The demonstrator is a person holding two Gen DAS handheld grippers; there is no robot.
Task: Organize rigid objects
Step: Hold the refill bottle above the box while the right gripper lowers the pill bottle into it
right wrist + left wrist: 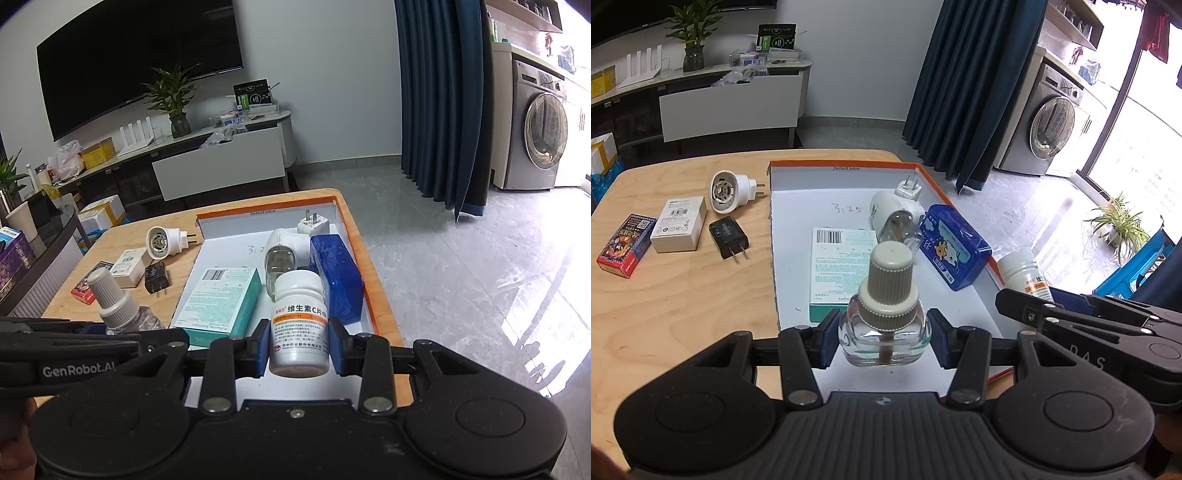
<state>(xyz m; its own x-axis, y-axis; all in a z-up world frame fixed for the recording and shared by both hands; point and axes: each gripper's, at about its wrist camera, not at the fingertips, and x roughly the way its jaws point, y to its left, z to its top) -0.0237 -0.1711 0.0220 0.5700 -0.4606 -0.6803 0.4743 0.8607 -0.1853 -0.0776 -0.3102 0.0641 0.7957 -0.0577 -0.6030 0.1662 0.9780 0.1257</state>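
My left gripper point(884, 341) clamps a clear glass bottle point(884, 332) with a ribbed beige cap, held upright over the near end of the orange-rimmed box point(960, 206). My right gripper point(298, 345) grips a white vitamin bottle point(300, 325) by its labelled body, also above the box. Inside lie a teal carton point(842, 266), a blue tin point(955, 247) and a white plug-in device point(890, 212). On the table point(683, 295), left of the box: a black charger point(728, 238), a white box point(679, 229), a round white plug point(729, 192).
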